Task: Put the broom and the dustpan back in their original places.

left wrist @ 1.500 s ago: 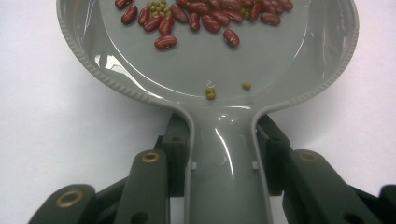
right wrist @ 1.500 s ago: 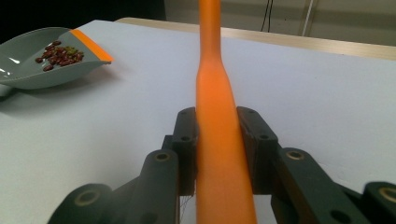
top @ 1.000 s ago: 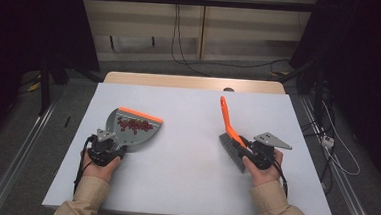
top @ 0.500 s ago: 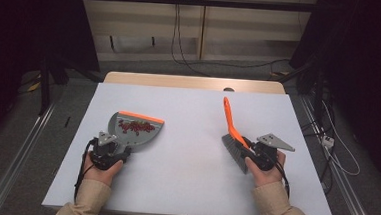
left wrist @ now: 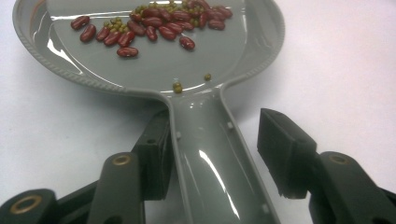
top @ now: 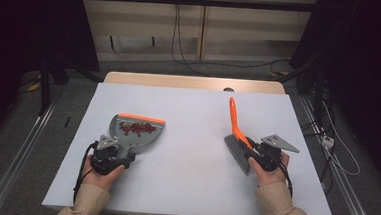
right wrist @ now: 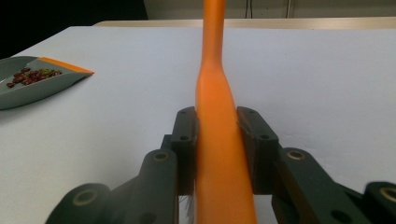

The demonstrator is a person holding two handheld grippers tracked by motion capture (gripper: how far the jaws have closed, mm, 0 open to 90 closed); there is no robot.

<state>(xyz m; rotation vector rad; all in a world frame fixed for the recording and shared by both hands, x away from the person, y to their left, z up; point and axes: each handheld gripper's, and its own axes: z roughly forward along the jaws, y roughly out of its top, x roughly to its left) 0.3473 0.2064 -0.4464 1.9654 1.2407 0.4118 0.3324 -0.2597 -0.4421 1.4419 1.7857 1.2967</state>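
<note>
Left claw (left wrist: 219, 154) stands part open and has just been opening: the dustpan (left wrist: 154, 56) handle lies between its jaws, one pad at the handle's edge, the other clear of it with bench showing in the gap, so the handle is released. In the high view this claw (top: 118, 153) sits at the near left of the bench (top: 193, 188), with the dustpan (top: 137, 132) flat on the bench just beyond it. The pan is grey glossy plastic, a shallow scoop with a ribbed rim, a channelled handle and an orange strip along its far lip. On its floor lie beans (left wrist: 154, 25): smooth dark red kidney-shaped ones mixed with small round green ones; two green ones sit apart near the handle root. Right claw (right wrist: 217, 135) is clenched on the brush (right wrist: 215, 116), both pads pressed against the smooth orange handle, which tapers away from the jaws. In the high view that claw (top: 253, 151) sits near right, the grey bristle head beside it, the brush (top: 235, 123) handle pointing away. The bench top is plain, matt and pale.
</note>
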